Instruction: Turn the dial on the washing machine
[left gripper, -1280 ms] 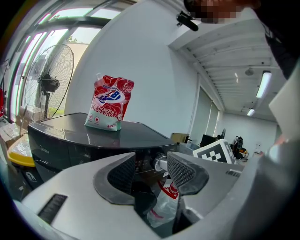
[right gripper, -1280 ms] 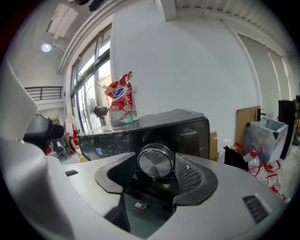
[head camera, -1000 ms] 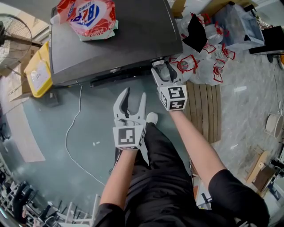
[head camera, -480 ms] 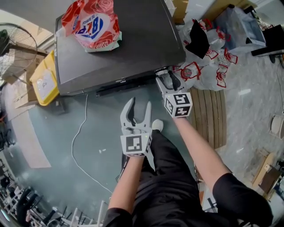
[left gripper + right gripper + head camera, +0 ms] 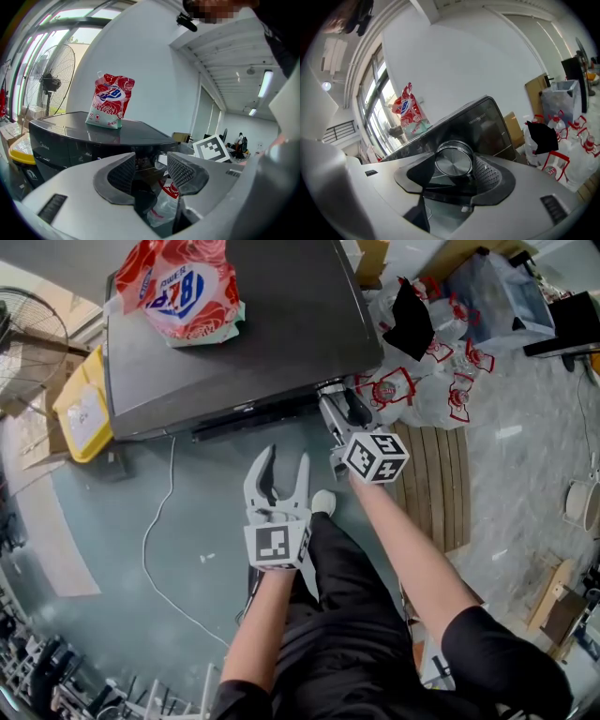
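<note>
My right gripper (image 5: 457,173) has its jaws clamped on the silver dial (image 5: 453,161), at the right end of the washing machine (image 5: 234,343) front panel. My left gripper (image 5: 279,465) hangs nearer me over the floor (image 5: 103,512), jaws spread and empty. A red detergent pouch (image 5: 183,282) stands far left on the machine's top.

The right arm is reaching forward, the right gripper (image 5: 339,407) tilting and clamping the dial (image 5: 453,161); the left gripper (image 5: 284,472) is hovering lower, jaws apart.
</note>
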Demonstrator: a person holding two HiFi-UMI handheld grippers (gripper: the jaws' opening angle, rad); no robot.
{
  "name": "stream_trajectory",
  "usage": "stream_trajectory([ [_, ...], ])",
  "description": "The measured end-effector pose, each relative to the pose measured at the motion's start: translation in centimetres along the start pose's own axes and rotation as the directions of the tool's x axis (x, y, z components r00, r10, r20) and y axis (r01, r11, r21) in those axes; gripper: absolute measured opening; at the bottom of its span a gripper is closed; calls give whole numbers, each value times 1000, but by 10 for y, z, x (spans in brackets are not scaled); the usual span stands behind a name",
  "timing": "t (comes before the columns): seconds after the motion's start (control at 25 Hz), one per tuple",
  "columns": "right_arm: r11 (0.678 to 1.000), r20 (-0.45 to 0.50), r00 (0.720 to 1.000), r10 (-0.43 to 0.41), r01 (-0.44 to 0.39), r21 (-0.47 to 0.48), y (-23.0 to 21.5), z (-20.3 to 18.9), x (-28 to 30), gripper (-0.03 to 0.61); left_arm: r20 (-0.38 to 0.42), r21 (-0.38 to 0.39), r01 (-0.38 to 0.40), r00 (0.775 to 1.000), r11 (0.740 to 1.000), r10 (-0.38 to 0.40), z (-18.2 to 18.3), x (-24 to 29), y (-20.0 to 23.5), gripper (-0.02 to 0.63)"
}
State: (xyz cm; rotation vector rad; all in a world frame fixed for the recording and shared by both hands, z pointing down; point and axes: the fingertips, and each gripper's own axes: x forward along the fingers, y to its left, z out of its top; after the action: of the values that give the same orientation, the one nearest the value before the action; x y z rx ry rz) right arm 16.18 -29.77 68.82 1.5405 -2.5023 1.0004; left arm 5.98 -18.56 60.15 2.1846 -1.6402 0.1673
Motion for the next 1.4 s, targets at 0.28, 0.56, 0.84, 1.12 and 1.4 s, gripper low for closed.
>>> stream_trajectory([
  [0.28,998,-20,1000,-20,19,-66,2,0,-2,241,16,-4,0,1000,1000,0,2,-3,2,187],
  [0.56,987,-93,995,-37,22,-161,-1,10,-22,241,22,6,5,1000,1000,-5,12,-8,4,187],
  [0.84,973,-134,991,11,-42,-226,34,32,-71,188,62,-17,28,998,999,-27,36,-39,2,180],
  [1.12,964,-109,994,34,-61,-257,95,76,-123,41,39,-24,70,997,997,-69,67,-89,10,102],
  [1.4,928,-107,990,91,-123,-352,166,106,-147,11,105,-25,73,992,997,-70,132,-132,25,21],
])
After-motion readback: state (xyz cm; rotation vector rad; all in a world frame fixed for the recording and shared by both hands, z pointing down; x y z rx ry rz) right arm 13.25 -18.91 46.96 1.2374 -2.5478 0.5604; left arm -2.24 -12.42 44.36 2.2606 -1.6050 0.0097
